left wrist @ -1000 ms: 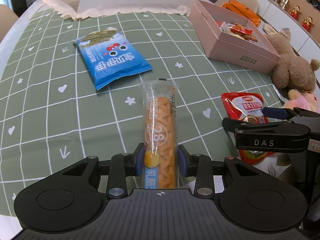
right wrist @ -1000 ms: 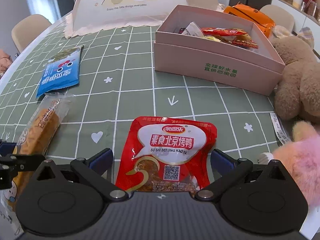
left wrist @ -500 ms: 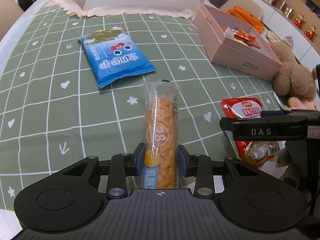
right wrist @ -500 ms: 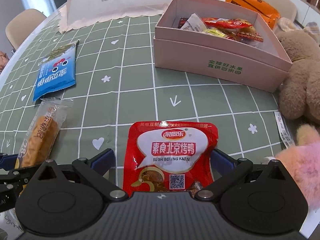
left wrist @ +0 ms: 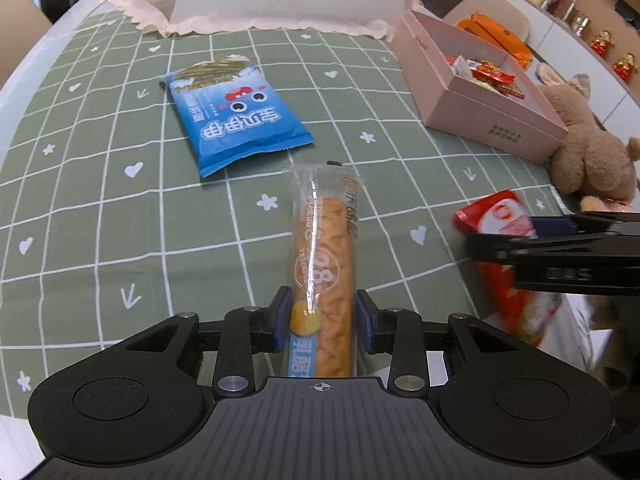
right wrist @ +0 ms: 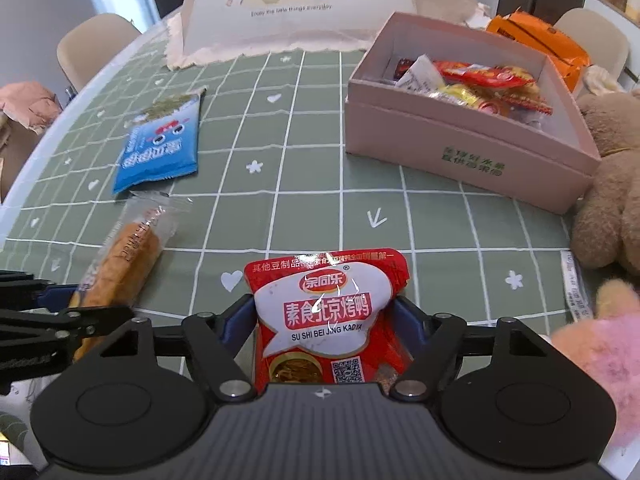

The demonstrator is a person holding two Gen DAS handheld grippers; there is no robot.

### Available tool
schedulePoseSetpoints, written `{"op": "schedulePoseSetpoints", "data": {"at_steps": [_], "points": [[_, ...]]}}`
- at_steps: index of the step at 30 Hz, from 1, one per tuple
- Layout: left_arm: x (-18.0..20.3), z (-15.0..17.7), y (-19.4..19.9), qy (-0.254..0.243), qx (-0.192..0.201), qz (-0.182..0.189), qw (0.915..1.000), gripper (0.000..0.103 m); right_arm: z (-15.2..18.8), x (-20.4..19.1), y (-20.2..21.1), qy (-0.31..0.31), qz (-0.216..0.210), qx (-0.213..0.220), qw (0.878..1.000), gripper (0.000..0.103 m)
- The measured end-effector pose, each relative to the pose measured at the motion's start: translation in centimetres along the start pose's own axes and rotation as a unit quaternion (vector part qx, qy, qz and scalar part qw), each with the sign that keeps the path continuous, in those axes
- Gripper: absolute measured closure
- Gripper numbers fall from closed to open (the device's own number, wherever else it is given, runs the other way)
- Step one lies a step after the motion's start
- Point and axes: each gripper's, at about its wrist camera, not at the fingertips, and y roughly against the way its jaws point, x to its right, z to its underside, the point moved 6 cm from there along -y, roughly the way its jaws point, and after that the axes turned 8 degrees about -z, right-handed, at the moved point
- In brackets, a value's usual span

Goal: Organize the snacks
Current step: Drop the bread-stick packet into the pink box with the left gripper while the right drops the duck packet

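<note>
We see the left gripper clamped on the near end of the long bread stick packet, its jaws narrow. The right gripper has just been closing and now presses both sides of the red pouch, which bulges between its pads. Beyond the bread stick lies the blue snack bag; farther right of it stands the pink box holding snacks.

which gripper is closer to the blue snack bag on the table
Left. The left gripper, shut on the bread stick packet, sits just short of the blue snack bag. The right gripper, at the red pouch, lies farther, beyond the bread stick.
</note>
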Motion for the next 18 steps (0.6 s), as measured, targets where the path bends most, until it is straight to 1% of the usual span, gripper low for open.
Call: {"op": "schedulePoseSetpoints", "data": {"at_steps": [5, 7, 9, 10, 11, 13, 14, 16, 18], "points": [[0.0, -0.3, 0.1, 0.008, 0.000, -0.005, 1.0000, 0.070, -0.5, 0.5, 2.7, -0.011, -0.009, 0.025, 1.000, 0.030], [0.3, -0.8, 1.0, 0.004, 0.017, 0.001, 0.9998, 0.070, -0.8, 0.9, 4.1, -0.013, -0.009, 0.037, 0.999, 0.030], [0.5, -2.4, 3.2, 0.017, 0.039, 0.025, 0.9988, 0.071, -1.3, 1.5, 5.8, -0.014, -0.006, 0.051, 0.999, 0.030], [0.8, -3.9, 4.7, 0.025, 0.056, 0.045, 0.9971, 0.071, -1.6, 1.9, 6.7, -0.014, -0.005, 0.060, 0.998, 0.030], [1.3, -6.1, 6.8, 0.025, 0.085, 0.070, 0.9936, 0.071, -2.0, 2.4, 7.9, -0.015, -0.002, 0.072, 0.997, 0.030], [2.6, -10.0, 10.2, 0.006, 0.134, 0.098, 0.9861, 0.070, -2.9, 3.4, 9.8, -0.020, 0.010, 0.094, 0.995, 0.030], [3.5, -12.5, 12.2, -0.007, 0.165, 0.111, 0.9800, 0.070, -3.4, 4.1, 11.0, -0.023, 0.016, 0.106, 0.994, 0.030], [5.3, -16.4, 14.8, -0.021, 0.207, 0.126, 0.9699, 0.070, -4.1, 5.1, 12.8, -0.027, 0.029, 0.129, 0.991, 0.030], [7.6, -20.4, 16.8, -0.033, 0.235, 0.141, 0.9611, 0.070, -4.7, 6.1, 14.6, -0.028, 0.039, 0.149, 0.988, 0.030]]}}
